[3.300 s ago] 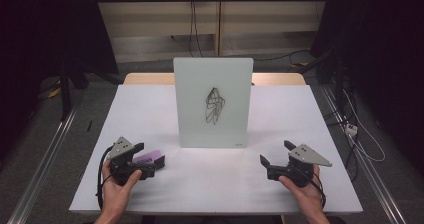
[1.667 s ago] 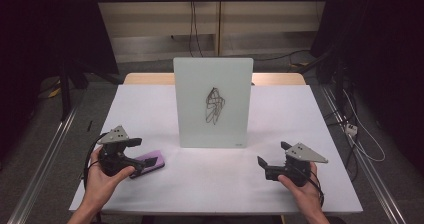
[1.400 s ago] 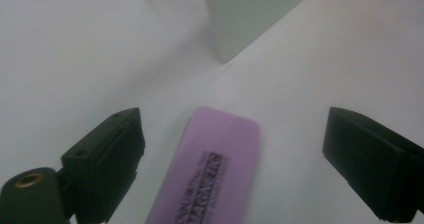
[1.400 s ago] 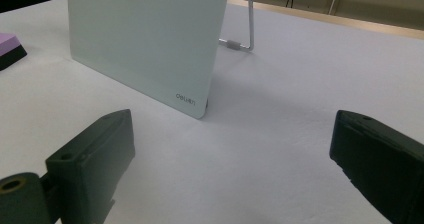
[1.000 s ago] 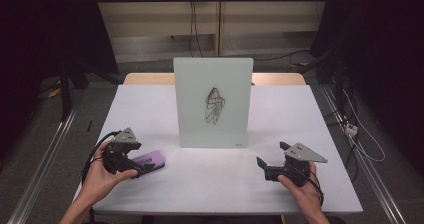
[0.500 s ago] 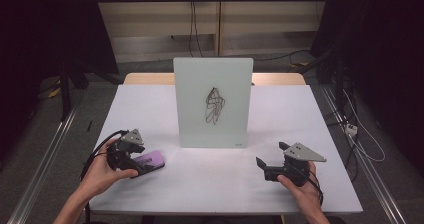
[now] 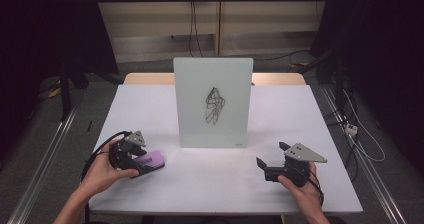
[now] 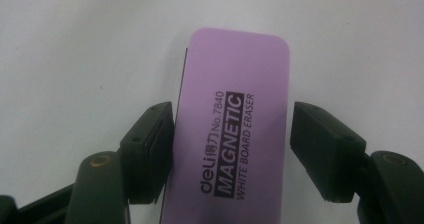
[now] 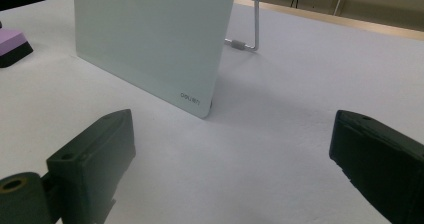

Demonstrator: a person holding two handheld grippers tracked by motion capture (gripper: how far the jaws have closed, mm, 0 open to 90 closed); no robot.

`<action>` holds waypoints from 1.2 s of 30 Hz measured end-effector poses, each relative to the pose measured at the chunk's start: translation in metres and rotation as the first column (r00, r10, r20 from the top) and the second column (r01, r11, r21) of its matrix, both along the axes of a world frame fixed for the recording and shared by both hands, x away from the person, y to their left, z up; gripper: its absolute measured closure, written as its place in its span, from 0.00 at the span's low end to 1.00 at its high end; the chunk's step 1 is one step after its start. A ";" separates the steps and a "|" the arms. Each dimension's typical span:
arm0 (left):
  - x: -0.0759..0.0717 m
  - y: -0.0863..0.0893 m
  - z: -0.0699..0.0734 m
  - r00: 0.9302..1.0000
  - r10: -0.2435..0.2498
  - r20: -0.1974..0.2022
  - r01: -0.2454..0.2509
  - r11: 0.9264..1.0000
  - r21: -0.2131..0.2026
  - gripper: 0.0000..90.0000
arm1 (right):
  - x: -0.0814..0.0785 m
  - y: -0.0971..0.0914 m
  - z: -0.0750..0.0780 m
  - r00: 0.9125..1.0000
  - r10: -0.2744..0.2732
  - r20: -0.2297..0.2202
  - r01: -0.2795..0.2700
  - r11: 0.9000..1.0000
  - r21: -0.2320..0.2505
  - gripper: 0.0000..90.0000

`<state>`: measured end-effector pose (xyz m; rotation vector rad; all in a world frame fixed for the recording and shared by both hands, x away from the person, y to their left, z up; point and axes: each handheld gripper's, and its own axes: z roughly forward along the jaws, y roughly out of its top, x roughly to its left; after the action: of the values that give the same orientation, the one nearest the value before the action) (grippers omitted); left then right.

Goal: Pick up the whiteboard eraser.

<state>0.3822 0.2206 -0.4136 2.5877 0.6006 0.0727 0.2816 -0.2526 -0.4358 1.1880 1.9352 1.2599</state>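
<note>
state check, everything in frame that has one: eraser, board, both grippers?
eraser: flat on the table, label up, between the left fingers.
left gripper: just been closing around the eraser; one finger touches, a slim gap shows at the other.
whiteboard: upright on its stand, black scribble not wiped.
right gripper: open, nothing between its fingers.

White table on grey floor, beige wall, dark curtains w/ cables.
</note>
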 end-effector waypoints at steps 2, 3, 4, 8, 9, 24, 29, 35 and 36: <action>0.000 0.000 -0.002 1.000 -0.001 0.000 0.001 1.000 0.009 0.39 | 0.000 0.000 0.000 1.000 -0.003 0.001 0.003 1.000 0.000 0.05; 0.000 0.001 -0.002 1.000 -0.005 0.002 0.005 1.000 0.014 0.40 | 0.000 0.000 0.000 1.000 -0.003 0.001 0.003 1.000 0.000 0.05; 0.000 0.001 -0.001 1.000 -0.006 0.004 0.006 1.000 0.017 0.41 | 0.000 -0.001 0.000 1.000 -0.002 0.000 0.002 1.000 0.001 0.05; 0.000 0.001 -0.002 1.000 -0.012 0.010 0.012 1.000 0.026 0.43 | -0.001 -0.001 0.001 1.000 -0.003 0.005 0.003 1.000 0.010 0.05; 0.000 0.001 -0.001 1.000 -0.013 0.006 0.012 1.000 0.027 0.43 | -0.001 -0.001 0.001 1.000 -0.005 0.005 0.005 1.000 0.010 0.05; -0.002 0.002 0.003 1.000 0.008 -0.005 -0.007 1.000 0.018 0.45 | 0.000 -0.001 0.001 1.000 -0.003 0.003 0.003 1.000 0.007 0.05; -0.004 0.003 0.008 0.999 0.054 0.008 -0.054 0.998 -0.033 0.46 | 0.000 0.000 0.001 1.000 -0.003 0.001 0.003 1.000 0.010 0.05; -0.005 0.003 0.013 0.994 0.111 0.019 -0.110 0.991 -0.079 0.46 | 0.000 0.000 0.001 1.000 0.000 0.001 0.000 1.000 0.010 0.05; -0.005 0.003 0.013 0.994 0.111 0.019 -0.110 0.991 -0.079 0.46 | 0.000 0.000 0.001 1.000 -0.001 0.001 0.001 1.000 0.011 0.05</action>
<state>0.3772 0.2233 -0.4005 2.4740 0.7237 0.1134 0.2812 -0.2530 -0.4345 1.1940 1.9293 1.2718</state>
